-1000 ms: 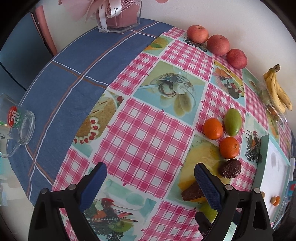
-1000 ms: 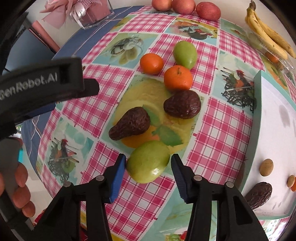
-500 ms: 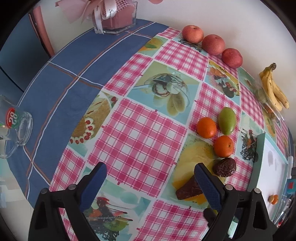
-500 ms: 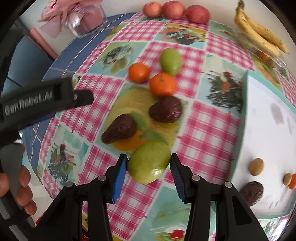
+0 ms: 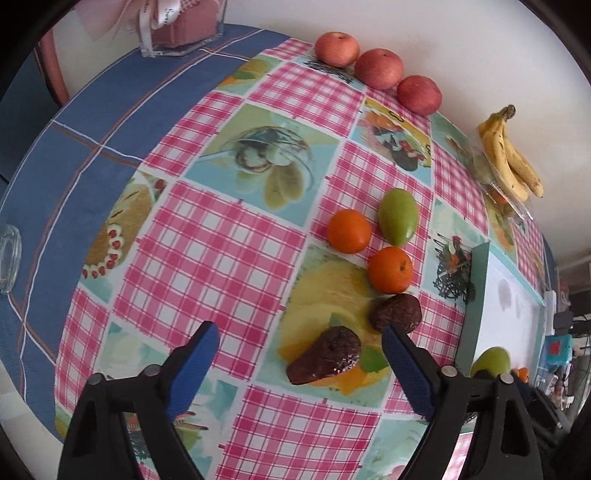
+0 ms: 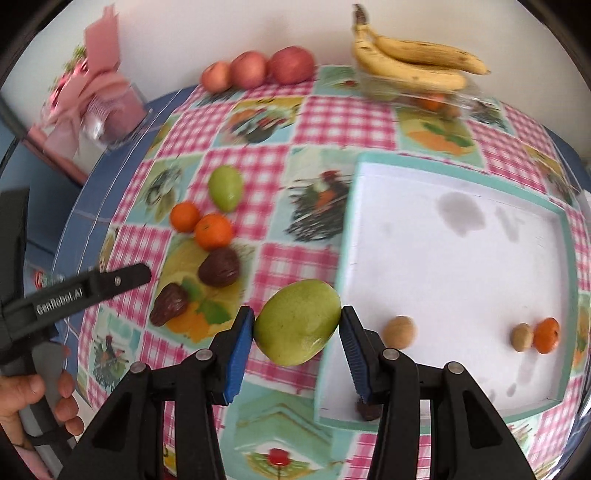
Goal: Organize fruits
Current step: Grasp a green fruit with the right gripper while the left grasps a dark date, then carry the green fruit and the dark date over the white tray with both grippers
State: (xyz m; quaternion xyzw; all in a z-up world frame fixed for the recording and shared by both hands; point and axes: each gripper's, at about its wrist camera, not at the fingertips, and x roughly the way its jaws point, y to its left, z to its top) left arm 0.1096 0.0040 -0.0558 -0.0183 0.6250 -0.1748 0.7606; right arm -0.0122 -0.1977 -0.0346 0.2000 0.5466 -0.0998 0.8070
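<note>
Right gripper [image 6: 297, 334]: clenched on a green mango [image 6: 297, 322], one blue pad against each side. The fruit is held above the tablecloth, at the near left corner of the teal-rimmed tray [image 6: 565, 288], overlapping its left rim.

Left gripper [image 5: 301, 349]: jaws spread wide, nothing between them, poised over the checked tablecloth [image 5: 207, 254]. A hand [image 6: 35, 400] grips its handle at the left edge of the right wrist view.

Tray contents, right wrist view: a tan round fruit [image 6: 399, 331] near the held mango; a smaller tan fruit [image 6: 522, 336] touching a small orange fruit [image 6: 547, 335] at the right. A dark item lies at the near rim, mostly hidden behind the right finger; identity not determinable.

On the cloth left of the tray: two dark brown wrinkled fruits [image 5: 325, 355] [image 5: 396, 313], two oranges [image 5: 390, 270] [image 5: 348, 231], and a second green mango [image 5: 398, 216] farther back, near the far orange.

Far edge by the wall: three red apples [image 5: 381, 69] in a row; to the right, a bunch of bananas [image 5: 511, 166] resting on a clear container [image 6: 424, 98]. A pink gift box with ribbon [image 5: 184, 22] stands at the far left on the blue cloth [image 5: 74, 122].
</note>
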